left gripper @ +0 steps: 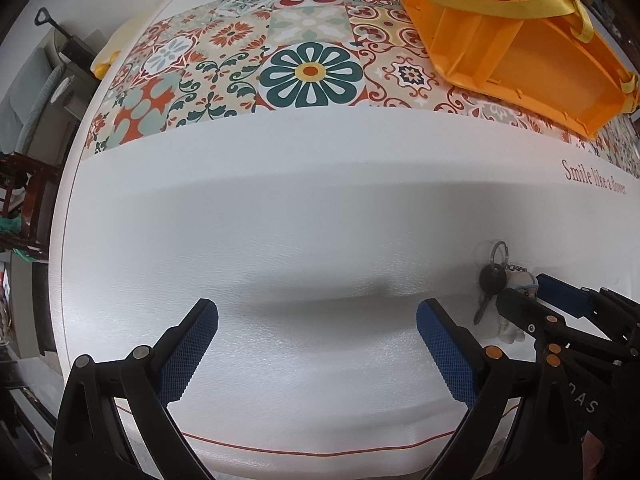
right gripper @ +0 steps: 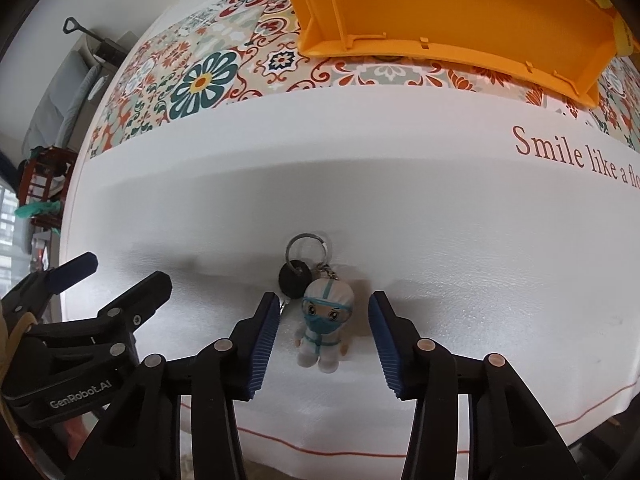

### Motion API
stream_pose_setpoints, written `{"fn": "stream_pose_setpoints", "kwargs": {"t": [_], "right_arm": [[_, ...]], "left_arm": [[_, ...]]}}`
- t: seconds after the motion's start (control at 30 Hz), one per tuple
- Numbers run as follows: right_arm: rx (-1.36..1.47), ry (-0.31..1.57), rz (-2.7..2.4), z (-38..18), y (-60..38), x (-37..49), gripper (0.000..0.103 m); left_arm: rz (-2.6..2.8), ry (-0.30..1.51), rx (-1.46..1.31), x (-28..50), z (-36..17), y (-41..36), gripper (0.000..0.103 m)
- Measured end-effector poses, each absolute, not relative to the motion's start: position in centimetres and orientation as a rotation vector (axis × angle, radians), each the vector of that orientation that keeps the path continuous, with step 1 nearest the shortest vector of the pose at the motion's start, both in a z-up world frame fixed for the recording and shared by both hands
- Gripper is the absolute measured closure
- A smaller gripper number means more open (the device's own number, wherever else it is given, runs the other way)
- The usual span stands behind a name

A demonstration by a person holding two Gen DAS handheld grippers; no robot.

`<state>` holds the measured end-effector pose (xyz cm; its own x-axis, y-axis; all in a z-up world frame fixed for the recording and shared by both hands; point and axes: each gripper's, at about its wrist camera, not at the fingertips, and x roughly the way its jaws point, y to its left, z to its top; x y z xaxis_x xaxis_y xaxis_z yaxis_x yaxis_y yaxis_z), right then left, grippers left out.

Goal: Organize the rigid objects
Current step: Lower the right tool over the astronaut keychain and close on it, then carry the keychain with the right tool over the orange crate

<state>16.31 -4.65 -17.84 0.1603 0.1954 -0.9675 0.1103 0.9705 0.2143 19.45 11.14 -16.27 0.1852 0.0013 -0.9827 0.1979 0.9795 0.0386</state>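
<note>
A keychain lies on the white tablecloth: a small figurine in a white suit and blue mask, a black-headed key and a metal ring. My right gripper points down over it, its blue pads on either side of the figurine with gaps, not touching it. My left gripper is open over bare cloth to the left, with nothing between its fingers. In the left wrist view the key shows beside the right gripper. An orange divided basket stands at the back right.
The basket has yellow strap handles and sits on the patterned tile band of the cloth. Printed words run along the right. The table's left edge drops to a chair and room clutter.
</note>
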Motion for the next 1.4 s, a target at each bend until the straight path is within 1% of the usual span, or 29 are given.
{"fn": "stream_pose_setpoints", "kwargs": {"t": [0.3, 0.33, 0.37, 0.4, 0.43, 0.63, 0.87, 1.4], "right_arm": [[0.244, 1.406, 0.068, -18.3, -4.5, 16.6, 0.062], [0.236, 1.404, 0.067, -18.3, -4.4, 16.6, 0.066], [0.225, 1.404, 0.069, -18.3, -4.4, 16.6, 0.068], [0.223, 1.402, 0.072, -18.3, -4.4, 16.6, 0.073], [0.223, 1.402, 0.074, -18.3, -4.4, 16.6, 0.075], [0.221, 1.395, 0.077, -17.8, -4.7, 16.3, 0.075], [0.203, 1.335, 0.083, -15.3, -5.0, 15.8, 0.075], [0.194, 1.215, 0.064, -10.1, -6.6, 15.6, 0.075]], "left_arm": [[-0.137, 1.39, 0.174, 19.7, -16.8, 11.1, 0.002], [-0.137, 1.39, 0.174, 19.7, -16.8, 11.0, 0.002], [-0.136, 1.391, 0.175, 19.7, -16.8, 11.0, 0.002], [-0.137, 1.392, 0.176, 19.7, -16.9, 10.9, 0.002], [-0.139, 1.392, 0.178, 19.7, -16.9, 10.8, 0.002], [-0.142, 1.381, 0.194, 19.6, -16.5, 10.5, 0.002], [-0.147, 1.366, 0.196, 19.6, -15.8, 10.3, 0.002], [-0.191, 1.261, 0.16, 19.8, -10.9, 8.9, 0.002]]}}
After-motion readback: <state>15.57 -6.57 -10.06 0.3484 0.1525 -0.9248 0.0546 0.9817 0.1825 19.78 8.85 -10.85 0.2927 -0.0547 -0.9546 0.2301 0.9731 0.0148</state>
